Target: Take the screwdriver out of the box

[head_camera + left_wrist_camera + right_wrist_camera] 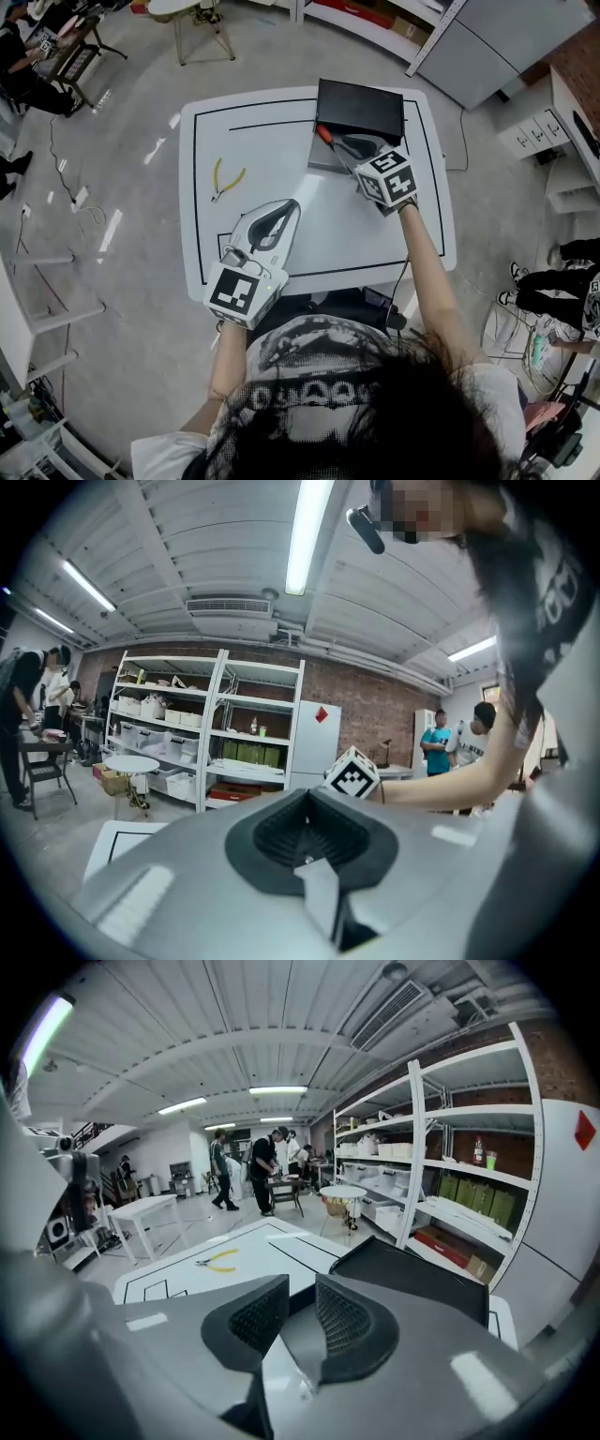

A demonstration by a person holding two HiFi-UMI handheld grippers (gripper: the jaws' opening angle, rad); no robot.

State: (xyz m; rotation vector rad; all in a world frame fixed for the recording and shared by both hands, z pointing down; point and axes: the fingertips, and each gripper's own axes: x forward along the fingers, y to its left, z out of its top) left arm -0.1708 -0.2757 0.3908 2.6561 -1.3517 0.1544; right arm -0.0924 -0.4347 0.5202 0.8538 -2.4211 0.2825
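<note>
Meanwhile, right gripper (349, 150), jaws spread and empty, hovers over the screwdriver (324, 134) in the open box (361, 108) at the table's (272, 141) one o'clock. It is likely light and stiff, best pinched by its red handle. Left gripper (291, 208) is pressed together.

In the head view the right tool (345, 147) covers the near part of the black box (361, 108). Past its red handle, the screwdriver (323, 133) is lost against that tool. The left tool (291, 206) and the person's head (375, 422) hide the table's (281, 141) near edge. The pliers (227, 178) are too small for detail. In the left gripper view the tool's own body blocks most of the table.
</note>
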